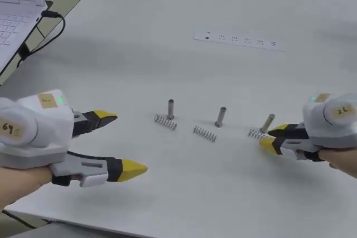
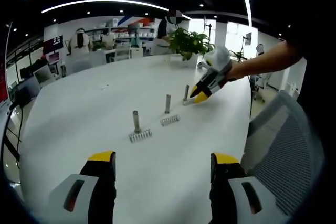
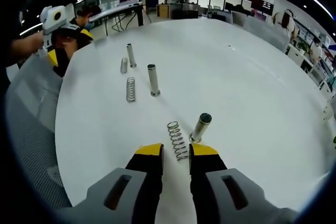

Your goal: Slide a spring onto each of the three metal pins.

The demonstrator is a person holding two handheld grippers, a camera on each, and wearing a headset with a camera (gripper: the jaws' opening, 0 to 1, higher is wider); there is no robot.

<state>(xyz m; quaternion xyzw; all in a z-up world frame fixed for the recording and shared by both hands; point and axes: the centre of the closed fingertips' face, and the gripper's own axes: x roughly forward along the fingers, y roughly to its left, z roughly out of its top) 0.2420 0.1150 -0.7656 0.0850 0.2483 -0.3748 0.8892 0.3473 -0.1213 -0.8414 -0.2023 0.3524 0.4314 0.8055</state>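
Three upright metal pins stand in a row on the white table, each with a loose spring lying beside it. My right gripper is low at the rightmost spring. In the right gripper view that spring's near end lies in the narrow gap at my right gripper, next to the tilted-looking pin; the jaws do not clamp it. My left gripper hovers wide open left of the row, holding nothing, well short of the nearest pin and spring.
A white power strip lies farther back on the table. A laptop with a black cable sits at the far left edge. The table's front edge runs close below the grippers. A grey mesh chair stands by the table.
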